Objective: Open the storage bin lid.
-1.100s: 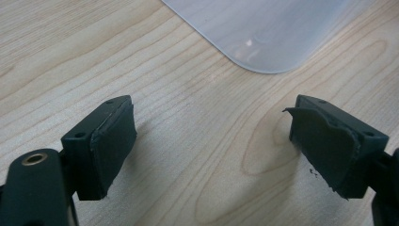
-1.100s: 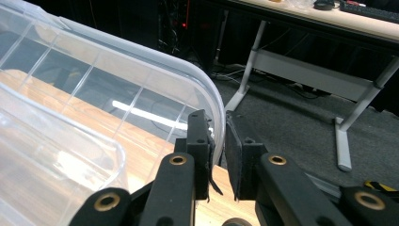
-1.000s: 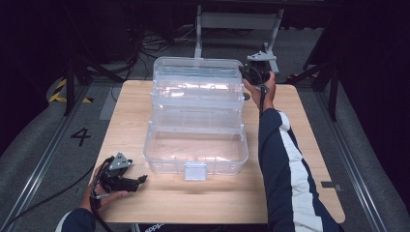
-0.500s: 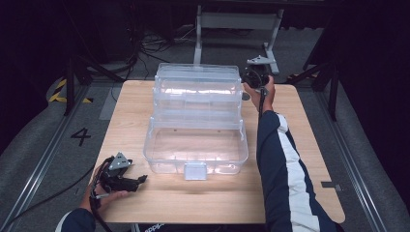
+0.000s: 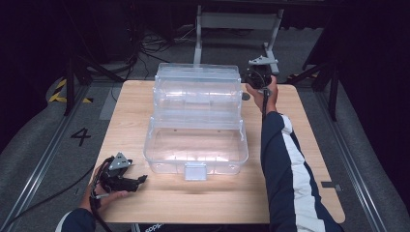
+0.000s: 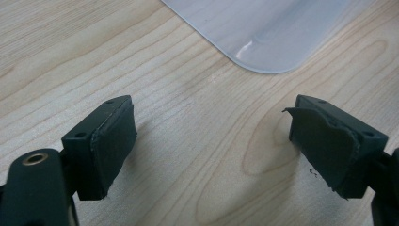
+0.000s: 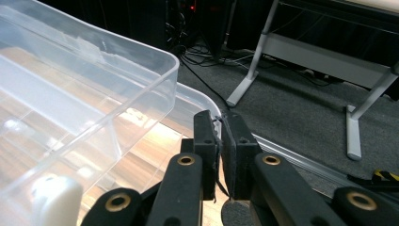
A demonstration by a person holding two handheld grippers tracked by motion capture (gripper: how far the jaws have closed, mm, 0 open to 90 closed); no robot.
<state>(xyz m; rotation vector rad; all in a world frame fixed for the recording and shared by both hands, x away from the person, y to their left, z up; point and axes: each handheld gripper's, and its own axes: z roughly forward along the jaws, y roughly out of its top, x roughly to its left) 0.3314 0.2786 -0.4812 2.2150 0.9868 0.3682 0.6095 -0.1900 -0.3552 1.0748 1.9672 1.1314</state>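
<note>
High view: clear plastic storage box (image 5: 196,140) w/ its hinged lid (image 5: 197,89) swung up and back, sits mid pale wooden table (image 5: 295,159). A small translucent latch tab (image 5: 196,171) sticks out of the box's near wall. Left gripper (image 5: 140,179), black w/ grey three-cornered plate, lies low on the table off the box's near-left corner, apart from it; hand around its body. Right gripper (image 5: 245,79) is up at the lid's far-right corner, arm in a dark sleeve w/ white stripe (image 5: 285,159) reaching along the box's right side. From here its jaw tips are too small and dark to read.

Left gripper view adds detail: the two black rubber-faced pads (image 6: 112,141) stand wide apart, nothing between, bare wood grain under the gap. The pad on the right looks frayed at its top edge. Ahead of the jaws, past the gap, a rounded frosted-clear corner of the box (image 6: 268,33), cut off by the frame's top.

Right gripper view (image 7: 220,150): jaws pressed together, only a hairline slit. Whether the thin clear rim is pinched in that slit is hard to make out. Lid's moulded, ribbed clear wall (image 7: 84,80) lies to the left of the jaws; a white rounded knob (image 7: 56,202), blurred, near bottom left. Beyond the jaws: grey carpet, metal stand legs (image 7: 301,52), cables.
</note>
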